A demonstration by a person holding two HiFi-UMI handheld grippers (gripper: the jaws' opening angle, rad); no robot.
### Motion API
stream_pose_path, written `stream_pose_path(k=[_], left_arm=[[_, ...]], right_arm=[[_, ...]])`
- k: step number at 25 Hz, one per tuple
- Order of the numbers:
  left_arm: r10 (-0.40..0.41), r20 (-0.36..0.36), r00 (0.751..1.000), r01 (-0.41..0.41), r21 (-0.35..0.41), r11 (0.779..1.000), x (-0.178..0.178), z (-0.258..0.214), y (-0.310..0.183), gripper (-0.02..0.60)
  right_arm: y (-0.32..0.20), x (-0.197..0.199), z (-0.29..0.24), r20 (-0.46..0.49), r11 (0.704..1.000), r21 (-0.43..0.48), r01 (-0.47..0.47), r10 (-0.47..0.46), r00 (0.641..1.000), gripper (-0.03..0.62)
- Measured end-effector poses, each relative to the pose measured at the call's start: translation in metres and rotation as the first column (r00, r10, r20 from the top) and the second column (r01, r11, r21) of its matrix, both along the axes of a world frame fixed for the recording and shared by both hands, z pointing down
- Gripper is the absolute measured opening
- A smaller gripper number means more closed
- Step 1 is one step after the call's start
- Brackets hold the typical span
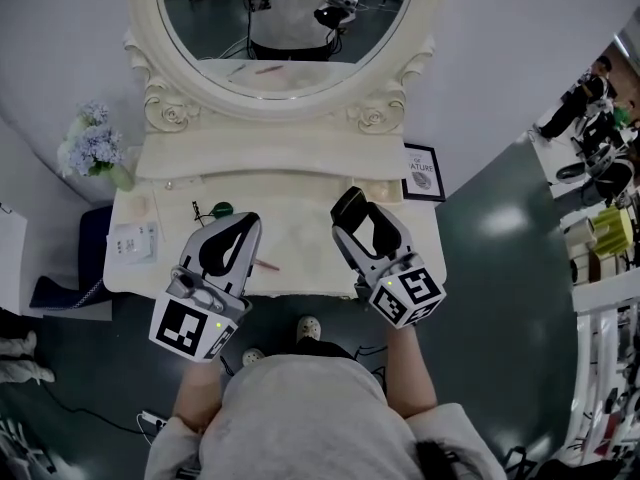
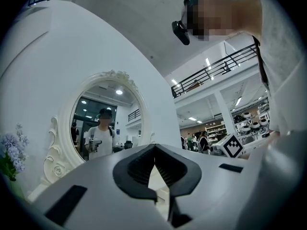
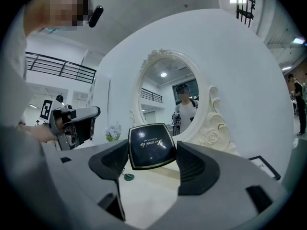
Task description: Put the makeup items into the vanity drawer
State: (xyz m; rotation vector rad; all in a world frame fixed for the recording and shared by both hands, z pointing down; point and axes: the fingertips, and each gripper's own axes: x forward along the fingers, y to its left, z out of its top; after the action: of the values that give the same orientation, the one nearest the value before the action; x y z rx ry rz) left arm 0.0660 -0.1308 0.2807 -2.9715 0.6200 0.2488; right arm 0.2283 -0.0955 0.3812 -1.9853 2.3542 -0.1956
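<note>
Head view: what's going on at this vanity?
A person stands at the white vanity table with a gripper in each hand. The right gripper is clamped on a black compact, held above the table. The left gripper is shut and empty. A pink pencil and a small green item lie on the table. No open drawer shows.

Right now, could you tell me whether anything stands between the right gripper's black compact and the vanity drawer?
Seemingly only the drawer itself: none shows pulled out along the front edge of the vanity top. The right gripper holds the compact over it; the left gripper, shut and empty, hangs alongside.
</note>
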Motion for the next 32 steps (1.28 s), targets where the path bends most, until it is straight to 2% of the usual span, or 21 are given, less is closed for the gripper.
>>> stream_pose_path(k=[8,16,25,32], left_arm=[[-0.034,-0.002,0.999,0.034,0.003,0.999,0.022,-0.001,-0.008,0.015],[-0.085,0.002,0.996,0.085,-0.014,0.996,0.033,0.007,-0.017,0.014],[-0.124,0.017,0.992,0.125,-0.040,0.991,0.043,0.018,-0.026,0.014],[-0.151,0.036,0.988,0.153,-0.057,0.987,0.047,0.027,-0.029,0.015]], right_arm=[[-0.009,0.036,0.005,-0.016,1.000,-0.017,0.005,-0.005,1.000,0.305],[-0.021,0.065,0.026,-0.038,0.997,-0.074,0.009,-0.012,0.999,0.305],[-0.032,0.099,0.062,-0.075,0.983,-0.185,-0.004,-0.010,0.997,0.305],[-0.036,0.119,0.098,-0.122,0.951,-0.310,-0.009,-0.030,0.992,0.305]])
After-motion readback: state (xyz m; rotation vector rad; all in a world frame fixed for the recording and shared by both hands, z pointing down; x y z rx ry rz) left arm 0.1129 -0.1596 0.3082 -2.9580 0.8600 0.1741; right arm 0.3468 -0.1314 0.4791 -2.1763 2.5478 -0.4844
